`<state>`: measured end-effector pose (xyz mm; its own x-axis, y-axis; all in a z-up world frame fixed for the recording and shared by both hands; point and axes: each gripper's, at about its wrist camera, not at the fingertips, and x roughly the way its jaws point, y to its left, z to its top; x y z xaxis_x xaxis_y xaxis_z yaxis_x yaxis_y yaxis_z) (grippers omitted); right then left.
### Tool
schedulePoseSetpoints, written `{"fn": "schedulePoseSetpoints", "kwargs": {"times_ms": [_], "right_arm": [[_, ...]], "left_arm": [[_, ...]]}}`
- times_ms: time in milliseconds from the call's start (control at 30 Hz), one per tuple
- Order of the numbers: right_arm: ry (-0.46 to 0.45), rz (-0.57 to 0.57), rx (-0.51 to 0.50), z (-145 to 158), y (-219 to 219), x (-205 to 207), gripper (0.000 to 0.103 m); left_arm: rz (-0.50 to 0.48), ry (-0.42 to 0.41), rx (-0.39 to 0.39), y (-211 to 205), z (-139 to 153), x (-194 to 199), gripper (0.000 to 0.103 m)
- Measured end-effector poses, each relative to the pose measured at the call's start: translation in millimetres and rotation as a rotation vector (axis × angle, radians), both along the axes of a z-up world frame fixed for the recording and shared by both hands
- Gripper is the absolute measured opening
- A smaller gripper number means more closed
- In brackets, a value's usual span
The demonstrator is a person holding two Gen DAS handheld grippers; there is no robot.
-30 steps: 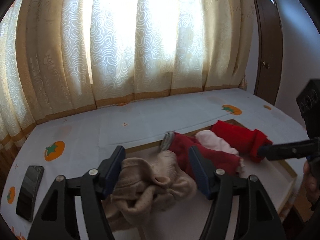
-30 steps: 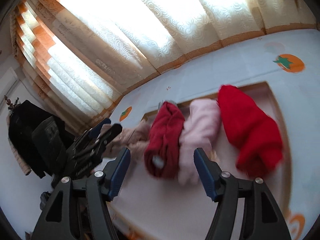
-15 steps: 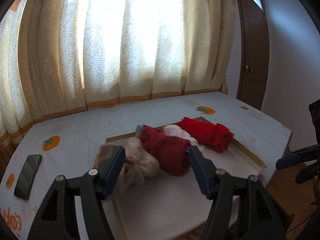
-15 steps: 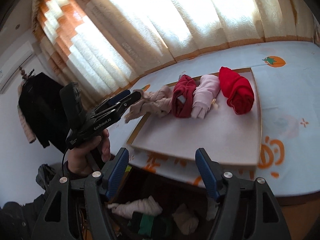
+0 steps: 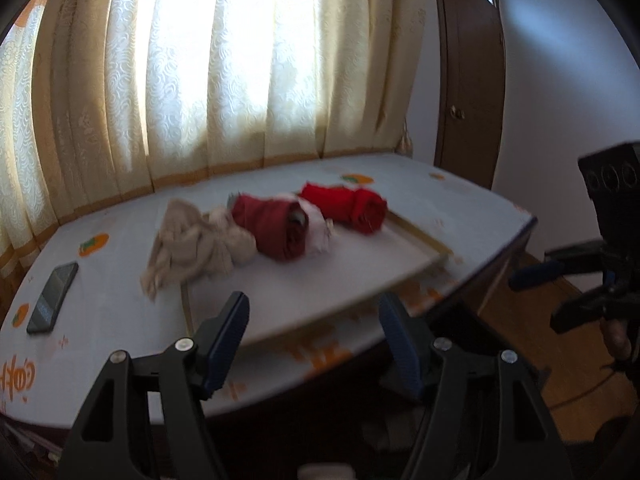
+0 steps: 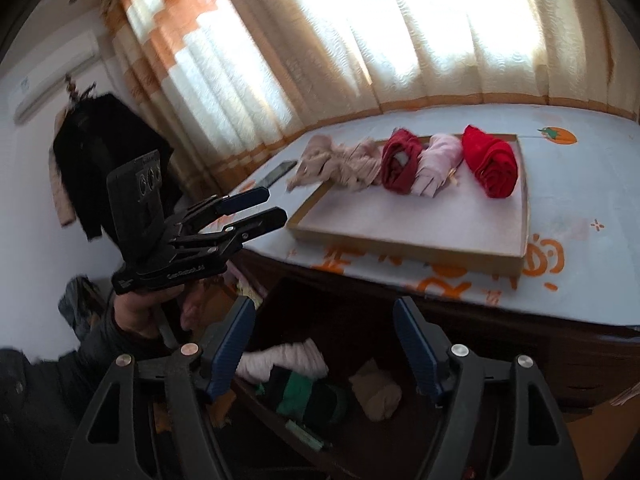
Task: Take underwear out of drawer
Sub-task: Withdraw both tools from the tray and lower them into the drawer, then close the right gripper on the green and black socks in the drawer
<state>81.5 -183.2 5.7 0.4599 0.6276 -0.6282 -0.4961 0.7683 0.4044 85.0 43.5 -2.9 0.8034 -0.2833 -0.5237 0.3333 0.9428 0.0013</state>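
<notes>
Since a second ago both grippers have backed off the tray; the beige garment (image 5: 192, 246) that sat between the left fingers now lies free, draped over the tray's (image 6: 404, 236) 9 o'clock edge onto the table (image 5: 108, 320). Left gripper (image 5: 316, 332) fingers apart, nothing between them. Right gripper (image 6: 324, 346) jaws have just been opening, empty, hanging over the open drawer (image 6: 320, 392). Drawer interior is dark: pale pink roll, green-black piece and cream roll visible, the rest hard to make out; its lower part is cut off by the fingers. Left view is motion-blurred. On the tray, 9 to 3 o'clock: dark red roll (image 6: 400, 162), pale pink roll (image 6: 436, 164), bright red roll (image 6: 492, 162), the first two touching. Phone (image 5: 54, 298) at the table's 9 o'clock side. Curtain (image 5: 240, 68) behind.
</notes>
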Motion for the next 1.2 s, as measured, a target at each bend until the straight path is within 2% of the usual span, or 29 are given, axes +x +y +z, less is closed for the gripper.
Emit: {"fn": "schedulePoseSetpoints", "kwargs": {"times_ms": [267,567,767,1067,1200], "right_arm": [[-0.001,0.065,-0.160,-40,15,-29,0.074],[0.126,0.108,-0.173,-97,35,-29,0.074],[0.179,0.167,-0.189,-121,64,-22,0.074],[0.244,0.258,-0.260,-149,109,-5,0.074],[0.298,0.298,-0.259,-159,123,3,0.074]], "left_arm": [[0.108,0.053,0.020,15,-36,-43,0.070],[0.182,0.133,-0.029,29,-70,-60,0.071],[0.222,0.142,-0.001,35,-78,-62,0.071],[0.246,0.140,-0.019,46,-77,-61,0.073],[0.256,0.143,-0.029,51,-77,-60,0.073]]}}
